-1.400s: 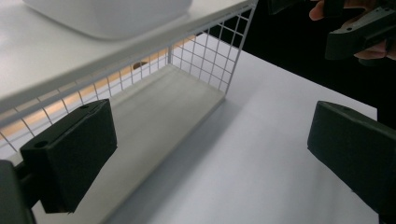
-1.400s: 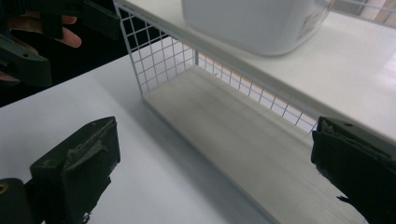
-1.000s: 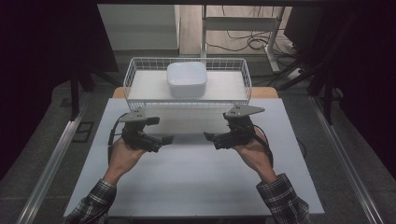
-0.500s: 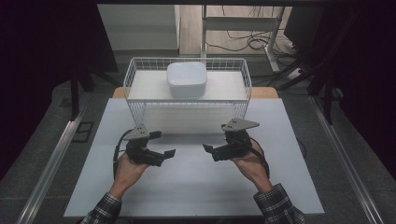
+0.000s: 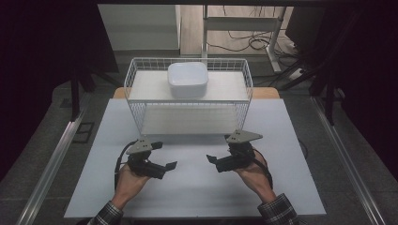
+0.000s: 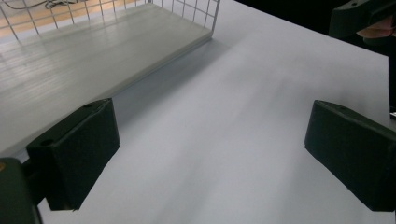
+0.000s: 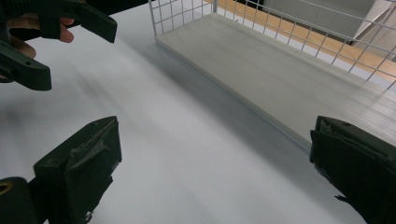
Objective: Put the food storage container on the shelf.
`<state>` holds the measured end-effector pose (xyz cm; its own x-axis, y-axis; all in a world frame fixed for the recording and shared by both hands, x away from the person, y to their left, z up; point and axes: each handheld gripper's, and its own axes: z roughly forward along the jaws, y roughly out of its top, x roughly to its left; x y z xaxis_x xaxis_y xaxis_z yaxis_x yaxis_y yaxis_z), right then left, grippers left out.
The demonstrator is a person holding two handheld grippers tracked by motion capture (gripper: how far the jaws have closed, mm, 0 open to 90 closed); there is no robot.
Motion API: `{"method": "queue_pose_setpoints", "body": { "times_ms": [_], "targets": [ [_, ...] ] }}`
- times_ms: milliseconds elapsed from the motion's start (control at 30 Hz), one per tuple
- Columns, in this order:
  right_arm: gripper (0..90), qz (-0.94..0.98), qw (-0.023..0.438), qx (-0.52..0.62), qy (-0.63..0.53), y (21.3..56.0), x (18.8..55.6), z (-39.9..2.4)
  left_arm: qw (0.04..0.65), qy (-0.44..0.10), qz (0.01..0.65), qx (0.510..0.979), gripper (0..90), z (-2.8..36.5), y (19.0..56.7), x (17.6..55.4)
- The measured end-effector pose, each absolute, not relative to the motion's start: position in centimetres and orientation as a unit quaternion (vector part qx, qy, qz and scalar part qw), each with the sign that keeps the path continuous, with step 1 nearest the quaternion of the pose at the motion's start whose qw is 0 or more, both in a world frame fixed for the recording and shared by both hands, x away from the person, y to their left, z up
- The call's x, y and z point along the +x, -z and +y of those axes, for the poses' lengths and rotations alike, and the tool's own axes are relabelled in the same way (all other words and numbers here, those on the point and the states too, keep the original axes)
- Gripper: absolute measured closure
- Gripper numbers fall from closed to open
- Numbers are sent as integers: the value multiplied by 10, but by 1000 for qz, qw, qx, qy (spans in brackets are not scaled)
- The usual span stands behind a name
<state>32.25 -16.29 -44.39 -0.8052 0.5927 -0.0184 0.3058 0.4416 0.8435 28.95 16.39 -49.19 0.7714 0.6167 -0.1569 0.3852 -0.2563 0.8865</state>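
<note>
Bowl: on rack top shelf, ahead of and above both grippers.
Left gripper: jaws wide, empty.
Right gripper: jaws wide, empty; neither clearly nearer.

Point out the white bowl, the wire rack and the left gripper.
white bowl (image 5: pixel 187 79), high view, on the middle of its upturned base.
wire rack (image 5: pixel 133 89), high view, on its left wire wall.
left gripper (image 5: pixel 170 166), high view, between its open jaw tips.
</note>
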Motion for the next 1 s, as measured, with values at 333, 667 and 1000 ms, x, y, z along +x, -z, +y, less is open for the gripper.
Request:
{"method": "queue_pose_setpoints", "body": {
  "times_ms": [333,667,1000],
  "targets": [
    [16,824,171,284,-459,453,311,-177,506,-121,323,791,28,171,500,274],
    [15,824,179,293,-452,460,296,-196,512,-123,342,778,29,191,503,258],
    [15,820,187,307,-445,466,284,-216,500,-123,357,779,30,204,511,244]
  ]
}}
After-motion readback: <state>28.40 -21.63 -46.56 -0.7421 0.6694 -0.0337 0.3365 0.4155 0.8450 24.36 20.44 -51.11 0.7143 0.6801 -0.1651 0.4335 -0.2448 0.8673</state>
